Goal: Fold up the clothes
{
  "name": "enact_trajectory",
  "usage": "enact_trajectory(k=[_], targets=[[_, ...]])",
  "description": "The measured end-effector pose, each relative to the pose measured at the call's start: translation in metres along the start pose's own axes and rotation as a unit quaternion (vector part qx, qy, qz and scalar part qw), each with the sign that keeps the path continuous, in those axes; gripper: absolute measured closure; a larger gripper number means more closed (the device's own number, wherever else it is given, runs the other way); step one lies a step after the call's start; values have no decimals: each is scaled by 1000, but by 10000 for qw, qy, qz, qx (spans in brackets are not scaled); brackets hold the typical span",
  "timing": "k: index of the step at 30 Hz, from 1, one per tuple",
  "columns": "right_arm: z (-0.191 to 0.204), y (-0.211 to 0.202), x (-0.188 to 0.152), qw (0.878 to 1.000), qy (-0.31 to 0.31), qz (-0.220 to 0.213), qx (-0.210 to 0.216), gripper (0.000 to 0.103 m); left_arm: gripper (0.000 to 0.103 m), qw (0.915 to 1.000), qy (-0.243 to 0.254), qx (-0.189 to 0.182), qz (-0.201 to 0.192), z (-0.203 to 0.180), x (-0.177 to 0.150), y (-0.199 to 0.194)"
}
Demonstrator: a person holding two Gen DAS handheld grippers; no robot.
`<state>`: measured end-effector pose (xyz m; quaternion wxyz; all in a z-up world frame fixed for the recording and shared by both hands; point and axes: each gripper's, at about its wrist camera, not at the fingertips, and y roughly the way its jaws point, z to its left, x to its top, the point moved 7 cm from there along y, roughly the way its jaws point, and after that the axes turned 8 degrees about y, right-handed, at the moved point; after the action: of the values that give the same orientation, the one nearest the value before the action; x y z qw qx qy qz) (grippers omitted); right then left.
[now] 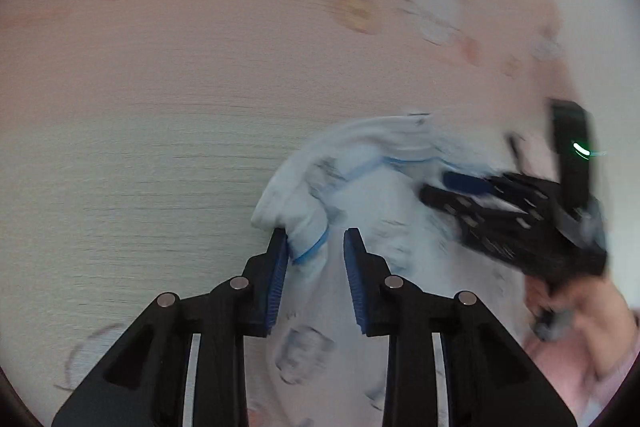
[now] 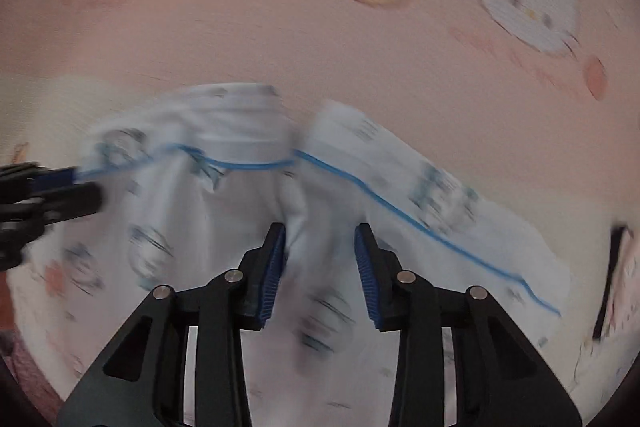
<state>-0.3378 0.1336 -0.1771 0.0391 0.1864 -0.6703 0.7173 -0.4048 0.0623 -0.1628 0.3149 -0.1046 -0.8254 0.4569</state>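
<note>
On pink cartoon-cat sheet (image 2: 280, 39), unlabelled garment (image 2: 224, 227).

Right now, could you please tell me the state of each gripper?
Left gripper: partly open over the white garment, cloth between the pads; a grip cannot be told.
Right gripper: the same, over bunched cloth.

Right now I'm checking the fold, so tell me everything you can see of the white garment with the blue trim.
The white garment looks like soft, thin cloth printed with small grey-blue cartoon figures and edged by a thin blue line. It lies bunched and creased on a pink cartoon-print sheet, one part trailing right. Cloth sits between the pads of both the left gripper and the right gripper, jaws partly apart; blur hides whether they pinch it.
</note>
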Motion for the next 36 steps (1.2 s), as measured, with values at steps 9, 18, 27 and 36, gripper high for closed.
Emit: enact_trajectory(k=[9,18,27,36], targets=[[-23,-43,1,9964,380,-659,380,65,71,9915,1272,-251,78,-45,8,-10],[31,-37,40,9885,-181,-1114,1002,63,71,9764,-1554,1070,-1053,93,29,-34],[18,-5,-2,9975,-570,128,390,63,71,9893,-556,1330,-238,60,31,11],[11,-20,1,9955,-920,-10,-211,60,71,9894,1026,853,567,6,6,30]])
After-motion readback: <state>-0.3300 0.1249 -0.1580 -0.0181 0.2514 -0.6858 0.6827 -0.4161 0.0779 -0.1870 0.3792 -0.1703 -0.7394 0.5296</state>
